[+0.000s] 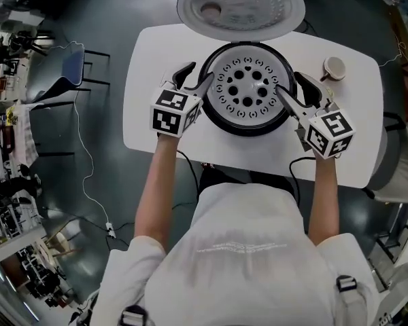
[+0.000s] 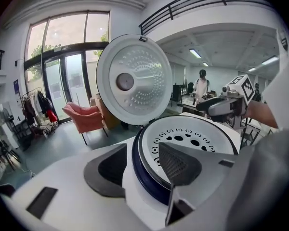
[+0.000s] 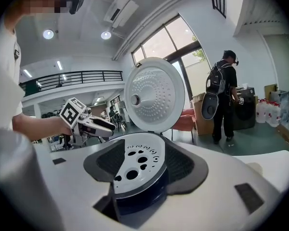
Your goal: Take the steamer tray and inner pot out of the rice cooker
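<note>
The left forearm (image 1: 156, 189) and right forearm (image 1: 323, 195) reach toward 12 o'clock in the head view. The left gripper (image 1: 197, 79) angles toward 1 o'clock with its jaws apart. The right gripper (image 1: 290, 90) angles toward 11 o'clock with its jaws spread wide.

A grey floor (image 1: 115, 19), tall windows (image 2: 67, 52), a red armchair (image 2: 89, 118), and a railed balcony (image 3: 77, 77) overhead.

Raised lid (image 1: 241, 5) blocks steamer tray (image 1: 247, 87) from behind.
</note>
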Action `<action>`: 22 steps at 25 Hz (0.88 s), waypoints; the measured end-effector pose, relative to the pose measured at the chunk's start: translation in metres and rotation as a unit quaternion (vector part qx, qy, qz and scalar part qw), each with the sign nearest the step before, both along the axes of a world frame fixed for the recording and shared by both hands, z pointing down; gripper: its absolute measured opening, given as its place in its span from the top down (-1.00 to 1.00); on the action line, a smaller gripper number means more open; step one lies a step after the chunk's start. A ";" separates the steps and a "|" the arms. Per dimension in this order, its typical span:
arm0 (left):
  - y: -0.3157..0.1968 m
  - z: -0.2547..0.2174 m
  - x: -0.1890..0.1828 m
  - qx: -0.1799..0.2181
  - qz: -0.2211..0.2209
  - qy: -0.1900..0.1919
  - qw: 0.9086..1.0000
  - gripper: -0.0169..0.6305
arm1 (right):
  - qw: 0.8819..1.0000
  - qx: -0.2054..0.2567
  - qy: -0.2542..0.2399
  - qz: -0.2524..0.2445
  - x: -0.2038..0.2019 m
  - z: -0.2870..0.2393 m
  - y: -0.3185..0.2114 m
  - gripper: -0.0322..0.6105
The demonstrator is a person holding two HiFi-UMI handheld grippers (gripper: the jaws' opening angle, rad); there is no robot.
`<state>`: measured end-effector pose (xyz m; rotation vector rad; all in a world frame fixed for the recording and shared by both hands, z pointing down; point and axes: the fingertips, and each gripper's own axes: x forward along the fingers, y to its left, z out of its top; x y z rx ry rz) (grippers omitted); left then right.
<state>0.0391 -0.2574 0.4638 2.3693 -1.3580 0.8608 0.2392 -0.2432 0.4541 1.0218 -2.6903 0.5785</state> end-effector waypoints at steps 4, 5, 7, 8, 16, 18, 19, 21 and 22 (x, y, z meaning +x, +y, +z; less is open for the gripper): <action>-0.008 0.006 0.001 -0.019 -0.009 -0.017 1.000 0.12 | 1.000 0.003 0.000 -0.017 -0.004 0.003 -0.012 0.06; -0.010 0.008 0.002 -0.024 -0.011 -0.022 0.999 0.10 | 1.000 0.003 0.002 -0.020 -0.005 0.005 -0.015 0.06; -0.011 0.014 0.003 -0.034 -0.012 -0.030 0.999 0.06 | 1.000 0.001 0.010 -0.024 -0.006 0.010 -0.017 0.06; -0.012 0.016 0.005 -0.039 -0.012 -0.035 0.999 0.04 | 1.000 -0.001 0.012 -0.026 -0.007 0.013 -0.017 0.06; -0.020 0.042 0.006 -0.068 0.000 -0.152 0.986 0.00 | 0.999 -0.018 -0.004 -0.046 -0.015 0.017 -0.021 0.08; -0.021 0.044 0.006 -0.075 0.002 -0.166 0.983 0.00 | 0.998 -0.018 -0.007 -0.053 -0.016 0.013 -0.021 0.09; -0.023 0.046 0.007 -0.079 0.004 -0.172 0.982 0.00 | 0.998 -0.019 -0.009 -0.055 -0.015 0.013 -0.023 0.09; -0.027 0.054 0.010 -0.085 0.009 -0.180 0.980 0.00 | 0.998 -0.021 -0.011 -0.058 -0.013 0.018 -0.028 0.10; -0.028 0.058 0.011 -0.088 0.010 -0.180 0.980 0.00 | 0.998 -0.022 -0.011 -0.058 -0.012 0.021 -0.030 0.10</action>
